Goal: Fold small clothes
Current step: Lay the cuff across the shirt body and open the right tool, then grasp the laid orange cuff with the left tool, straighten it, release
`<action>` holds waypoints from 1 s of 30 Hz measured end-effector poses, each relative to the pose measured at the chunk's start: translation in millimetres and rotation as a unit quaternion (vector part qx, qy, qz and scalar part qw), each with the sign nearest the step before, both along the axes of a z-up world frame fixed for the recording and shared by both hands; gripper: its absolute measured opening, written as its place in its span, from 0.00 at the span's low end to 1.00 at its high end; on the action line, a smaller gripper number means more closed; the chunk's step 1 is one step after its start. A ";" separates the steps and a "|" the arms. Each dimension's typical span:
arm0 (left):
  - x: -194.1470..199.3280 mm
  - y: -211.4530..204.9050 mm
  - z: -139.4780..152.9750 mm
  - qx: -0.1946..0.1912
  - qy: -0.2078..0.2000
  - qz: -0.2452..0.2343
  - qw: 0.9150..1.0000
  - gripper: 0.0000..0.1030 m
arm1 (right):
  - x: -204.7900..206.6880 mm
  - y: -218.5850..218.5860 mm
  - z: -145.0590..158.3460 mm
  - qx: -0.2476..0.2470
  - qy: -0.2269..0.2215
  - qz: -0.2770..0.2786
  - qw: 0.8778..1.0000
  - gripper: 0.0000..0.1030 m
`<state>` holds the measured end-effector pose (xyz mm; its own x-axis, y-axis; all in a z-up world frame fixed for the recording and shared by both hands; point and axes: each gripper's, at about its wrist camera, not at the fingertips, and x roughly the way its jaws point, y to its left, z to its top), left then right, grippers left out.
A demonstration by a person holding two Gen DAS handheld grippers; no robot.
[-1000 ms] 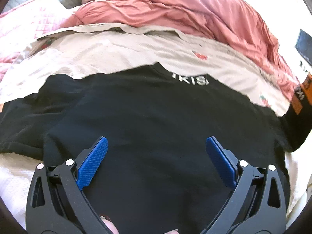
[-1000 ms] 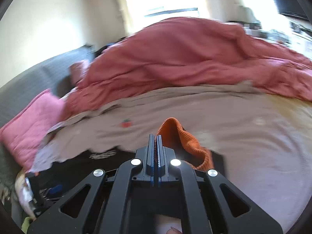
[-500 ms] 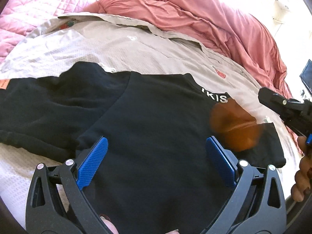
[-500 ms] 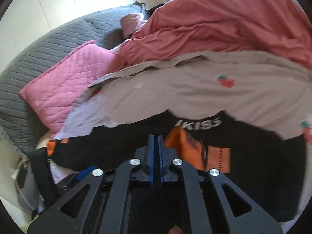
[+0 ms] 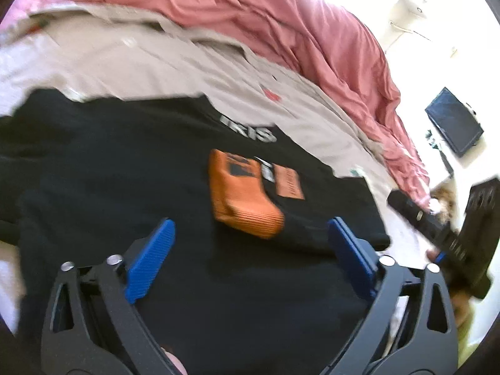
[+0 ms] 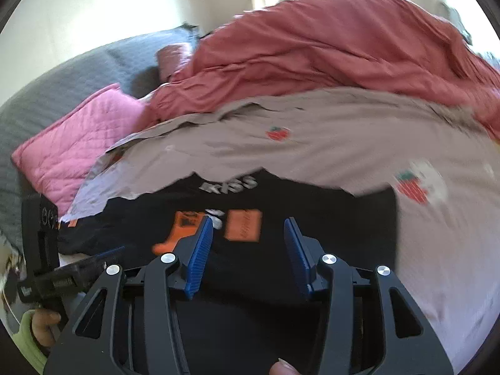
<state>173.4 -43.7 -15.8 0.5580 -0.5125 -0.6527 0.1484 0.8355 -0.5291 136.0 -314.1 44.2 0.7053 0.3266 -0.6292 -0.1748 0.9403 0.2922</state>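
Black sweatshirt with white lettering and orange ribbed cuff [image 5: 156, 187] [image 6: 328, 218] lies spread flat across the middle and lower part of both frames, on a beige bedsheet printed with small strawberries [image 5: 140, 59] [image 6: 312, 143]. One sleeve is laid over the chest, its orange cuff at centre frame in the left wrist view, beside an orange patch. Left gripper [image 5: 250, 250], low in its own frame, stands wide open with blue pads [image 5: 150, 259] far apart, holding nothing and hovering over the black cloth. Right gripper [image 6: 248, 247], low centre of its own frame, is moderately open, pads parted, nothing between them; its dark body also shows blurred at the right edge of the left wrist view. Rumpled rose-pink duvet [image 5: 297, 31] [image 6: 328, 40] fills the upper frame. Quilted pink pillow [image 6: 72, 143] sits at mid left against a grey quilted headboard [image 6: 62, 84]. Dark flat screen [image 5: 453, 122] at the right edge
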 end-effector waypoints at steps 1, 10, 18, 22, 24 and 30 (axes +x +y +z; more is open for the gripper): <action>4.1 -4.9 -2.9 -0.004 0.013 -0.002 1.000 0.80 | -4.4 -8.2 -2.1 0.005 0.001 -0.010 1.000 0.45; 36.3 -21.5 -22.2 0.008 0.056 0.034 0.998 0.04 | -20.7 -49.0 -13.1 0.032 0.010 -0.055 0.998 0.45; 10.0 32.1 18.6 0.055 -0.065 0.088 0.992 0.04 | -16.8 -43.1 -12.6 0.020 0.010 -0.057 0.998 0.45; 12.5 53.0 12.7 0.076 -0.059 0.092 0.991 0.04 | -7.2 -22.5 -17.8 -0.016 0.026 -0.047 0.998 0.45; 15.7 58.2 2.5 0.074 -0.043 0.093 0.992 0.04 | 1.4 -9.2 -22.6 -0.048 0.039 -0.047 0.997 0.45; 16.8 58.7 -8.3 0.095 -0.024 0.101 0.990 0.06 | 24.4 18.7 -25.6 -0.077 0.034 -0.024 0.996 0.45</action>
<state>190.2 15.0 -24.1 0.6696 -0.2582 -0.6964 -0.0099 0.9344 -0.3560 160.4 -295.4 18.6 0.6719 0.1891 -0.7161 -0.1127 0.9817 0.1534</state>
